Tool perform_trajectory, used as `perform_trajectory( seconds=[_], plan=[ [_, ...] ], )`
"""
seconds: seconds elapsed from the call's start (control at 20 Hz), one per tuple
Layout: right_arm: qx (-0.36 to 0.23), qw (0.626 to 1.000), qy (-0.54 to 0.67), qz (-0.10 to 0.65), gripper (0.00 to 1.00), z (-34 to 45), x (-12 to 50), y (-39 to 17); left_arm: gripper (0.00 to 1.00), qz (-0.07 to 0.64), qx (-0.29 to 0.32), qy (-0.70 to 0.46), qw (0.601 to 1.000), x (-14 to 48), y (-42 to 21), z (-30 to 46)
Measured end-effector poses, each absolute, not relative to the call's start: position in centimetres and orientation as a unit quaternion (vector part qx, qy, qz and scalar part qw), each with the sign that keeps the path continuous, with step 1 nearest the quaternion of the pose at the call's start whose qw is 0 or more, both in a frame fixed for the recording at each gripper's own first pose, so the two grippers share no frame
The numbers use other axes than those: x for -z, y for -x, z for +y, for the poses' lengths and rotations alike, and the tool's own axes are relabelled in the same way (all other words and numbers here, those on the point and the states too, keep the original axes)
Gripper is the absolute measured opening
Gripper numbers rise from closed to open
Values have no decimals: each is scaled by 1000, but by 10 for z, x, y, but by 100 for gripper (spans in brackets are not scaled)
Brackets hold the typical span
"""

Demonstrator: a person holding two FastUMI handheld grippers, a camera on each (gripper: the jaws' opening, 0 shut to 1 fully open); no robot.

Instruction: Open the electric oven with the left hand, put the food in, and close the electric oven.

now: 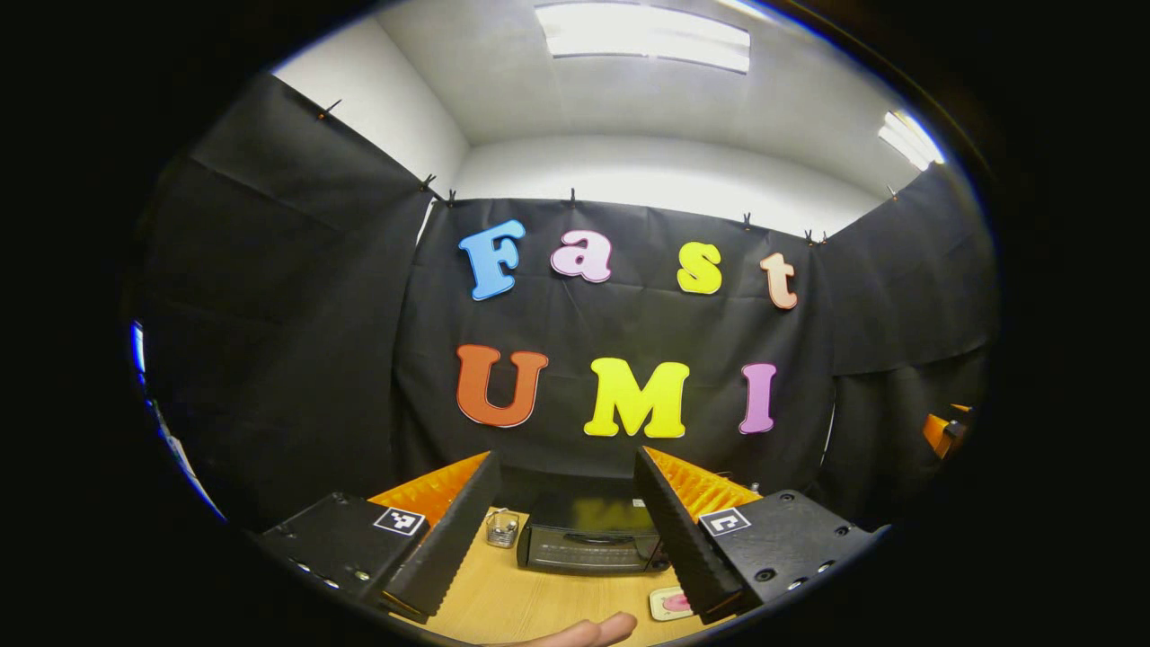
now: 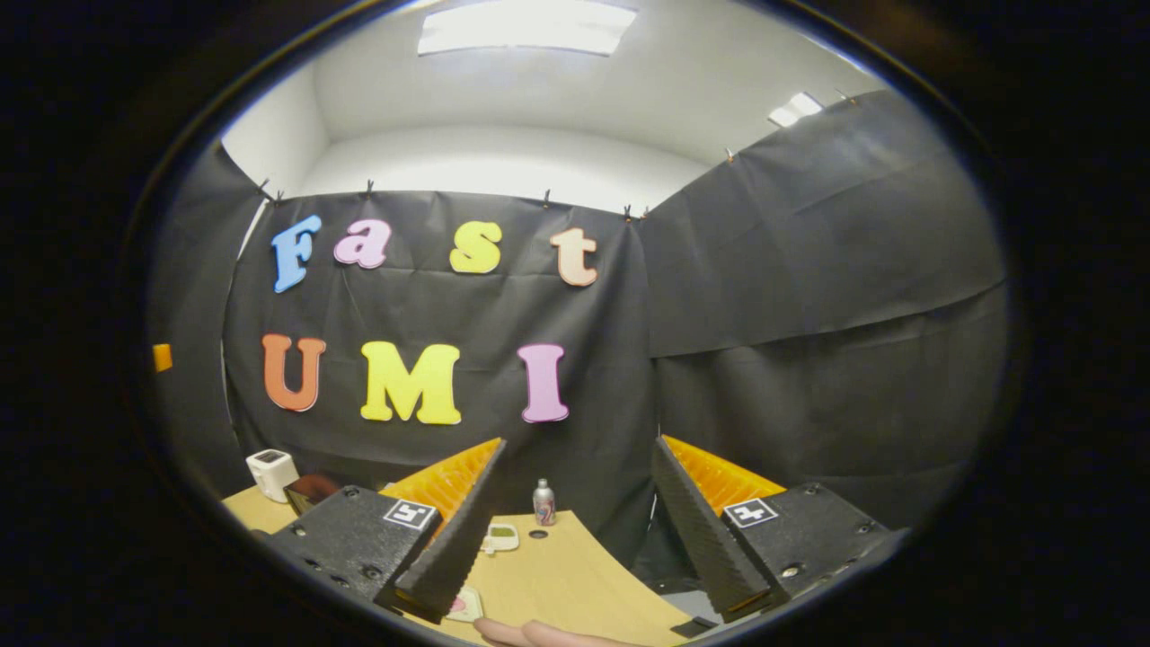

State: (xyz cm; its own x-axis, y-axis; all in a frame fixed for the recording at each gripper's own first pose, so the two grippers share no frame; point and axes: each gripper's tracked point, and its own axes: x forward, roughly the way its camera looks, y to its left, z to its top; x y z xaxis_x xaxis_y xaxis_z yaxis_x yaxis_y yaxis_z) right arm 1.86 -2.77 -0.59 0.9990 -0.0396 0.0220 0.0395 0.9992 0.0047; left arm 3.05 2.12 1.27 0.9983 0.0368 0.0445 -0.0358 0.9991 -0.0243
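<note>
1. Fingertips (image 1: 588, 632) of a person's bare hand poke in at the bottom edge of the left gripper view, nearest the camera, just above the light wooden table (image 1: 539, 598).
2. Left gripper (image 1: 561, 530) fingers stand wide apart and hold nothing; they hover above the table, touching no object.
3. Between those fingers, at the back of the table against the black cloth wall, sits the black electric oven (image 1: 588, 539) with a dark glass door, which is closed.
4. Just left of the oven stands a small clear glass jar (image 1: 503, 528).
5. Beside the left gripper's right finger lies a small pale square plate with pink food (image 1: 672, 603), near the front of the table and apart from the oven.
6. Right gripper (image 2: 575, 530) fingers are likewise spread wide and empty, raised over the table's right end.
7. Bare fingers (image 2: 530, 634) of a hand show at the bottom edge of the right gripper view.
8. The right gripper view takes in other things: a small silver can (image 2: 544, 502) upright at the table's far edge, a small white-rimmed green item (image 2: 500, 537) lying flat near it, and a white boxy appliance (image 2: 271, 473) at the far left.
9. A corner of the pale plate peeks out beside the right gripper's left finger.
10. Both grippers point level toward the back wall.
</note>
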Motion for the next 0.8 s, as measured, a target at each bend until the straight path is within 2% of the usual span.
perform_trajectory(
  seconds=[0.35,0.8],
  plan=[
    [6,1000,-6,-8,98,-28,17,-30,95,27,23,6,999,36,-104,-6],
    [13,1000,0,-26,97,-34,23,-40,95,138,51,-3,989,147,-176,-26]
  ],
)
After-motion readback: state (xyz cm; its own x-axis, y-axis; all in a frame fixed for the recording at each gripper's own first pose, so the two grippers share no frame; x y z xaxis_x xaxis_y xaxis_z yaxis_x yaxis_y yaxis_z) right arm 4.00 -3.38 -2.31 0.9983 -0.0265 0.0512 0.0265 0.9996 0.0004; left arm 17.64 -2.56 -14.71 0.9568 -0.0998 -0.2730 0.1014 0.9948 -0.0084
